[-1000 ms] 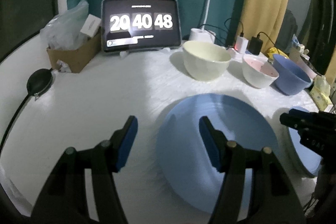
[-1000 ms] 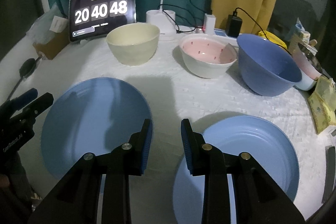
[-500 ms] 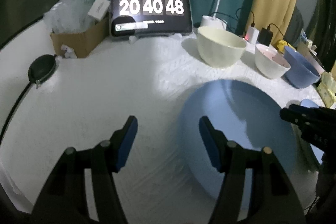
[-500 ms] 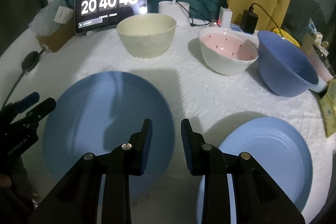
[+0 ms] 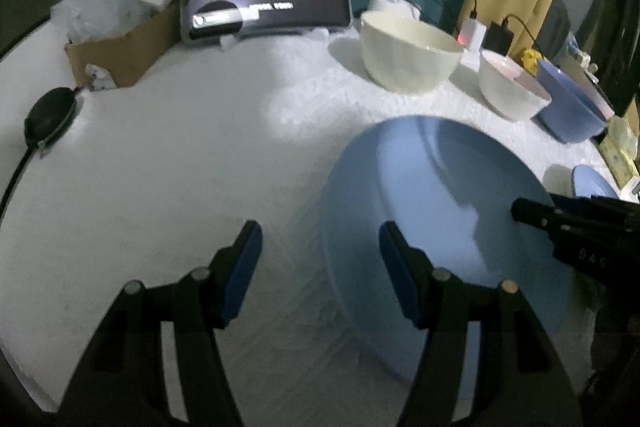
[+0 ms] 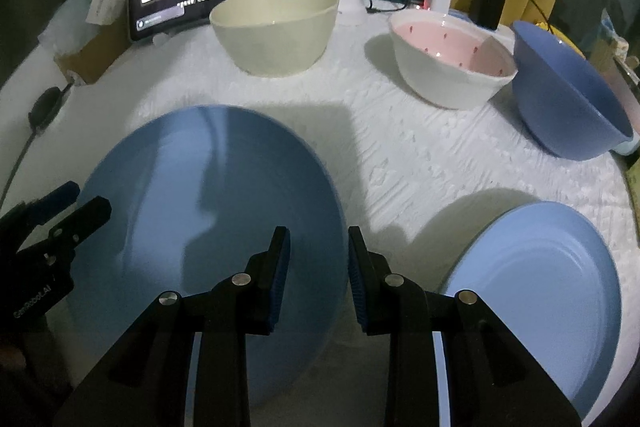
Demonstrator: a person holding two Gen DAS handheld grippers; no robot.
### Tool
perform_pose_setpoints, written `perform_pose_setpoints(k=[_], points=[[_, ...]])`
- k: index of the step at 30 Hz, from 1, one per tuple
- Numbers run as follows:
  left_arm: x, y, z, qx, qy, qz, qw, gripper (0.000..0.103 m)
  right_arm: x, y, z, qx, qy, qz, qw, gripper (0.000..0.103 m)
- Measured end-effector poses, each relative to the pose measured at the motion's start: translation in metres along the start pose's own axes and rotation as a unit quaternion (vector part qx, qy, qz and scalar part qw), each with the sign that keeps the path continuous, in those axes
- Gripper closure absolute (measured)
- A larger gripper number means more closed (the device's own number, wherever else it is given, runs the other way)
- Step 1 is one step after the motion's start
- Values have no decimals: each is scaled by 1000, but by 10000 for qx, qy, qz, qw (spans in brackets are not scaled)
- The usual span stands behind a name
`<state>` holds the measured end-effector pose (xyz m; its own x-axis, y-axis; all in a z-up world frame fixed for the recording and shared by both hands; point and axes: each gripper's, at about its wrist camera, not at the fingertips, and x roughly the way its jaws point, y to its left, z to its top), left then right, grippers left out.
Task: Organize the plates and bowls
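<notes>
Your left gripper (image 5: pixel 320 263) was spread wide and holding nothing, its right finger over the near-left rim of the big blue plate (image 6: pixel 208 227). Your right gripper (image 6: pixel 318 267) was narrow, a small gap between the pads, empty, hovering at that plate's right edge.

The plate lay flat on the white textured cloth (image 6: pixel 400 155), front-left. The second blue plate (image 6: pixel 540 279) lay front-right, apart from it. Cream bowl (image 6: pixel 274 27), pink-lined bowl (image 6: pixel 452 67) and blue bowl (image 6: pixel 568 99) stood in a row behind.

My read: the plates were rigid, smooth, probably slick, likely breakable. Flat on the cloth, they offered only the rim to grip. Pinch across the rim, one pad under, one on top. Expect sag from a one-edge hold, so lift slowly. Bowls: take the wall at the lip.
</notes>
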<state>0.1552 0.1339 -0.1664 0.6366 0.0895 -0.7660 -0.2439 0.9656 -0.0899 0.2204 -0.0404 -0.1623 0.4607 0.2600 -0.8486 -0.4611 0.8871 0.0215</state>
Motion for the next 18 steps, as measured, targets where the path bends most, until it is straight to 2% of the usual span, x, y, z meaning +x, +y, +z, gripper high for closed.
perform_pose_setpoints(k=[7,9,10,12,18], points=[[1,-3,-1,82,-13,-48,10000,42,0,0,-2,58,-72,22,10000,72],[2,-4,-1,132,3,-60,9999,52,0,0,-3,53,-105,34,9999,73],[3,-5,-1,156,27,-62,9999,53,0,0,-3,55,-109,62,9999,73],[2,-6,-1,210,5,-79,9997,61,-1,0,-3,50,-124,135,9998,78],[-1,-8,-3,244,-12,-64,9997,64,-8,4,-5,-10,-174,220,9996,80]])
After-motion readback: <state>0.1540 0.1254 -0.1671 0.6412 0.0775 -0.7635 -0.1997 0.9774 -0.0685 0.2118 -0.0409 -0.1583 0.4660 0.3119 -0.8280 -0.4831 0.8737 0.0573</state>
